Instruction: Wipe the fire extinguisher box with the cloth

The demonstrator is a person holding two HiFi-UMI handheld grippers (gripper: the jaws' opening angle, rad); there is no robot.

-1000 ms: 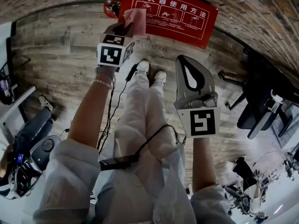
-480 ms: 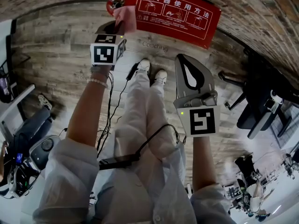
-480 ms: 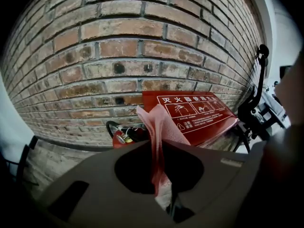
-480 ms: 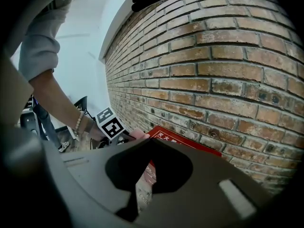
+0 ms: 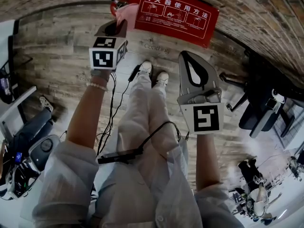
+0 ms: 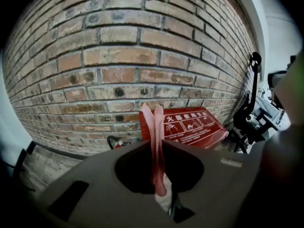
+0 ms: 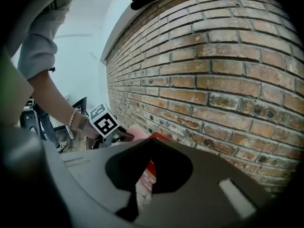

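The red fire extinguisher box [image 5: 176, 14] has white Chinese lettering on its lid, 灭火器使用方法. The three instruction panels under it are too small to read. On the floor [image 5: 57, 46] just in front of the box is a faint "Coaching".

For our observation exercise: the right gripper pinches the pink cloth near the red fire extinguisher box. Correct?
Not quite. The left gripper pinches the pink cloth near the red fire extinguisher box; the left gripper view shows it.
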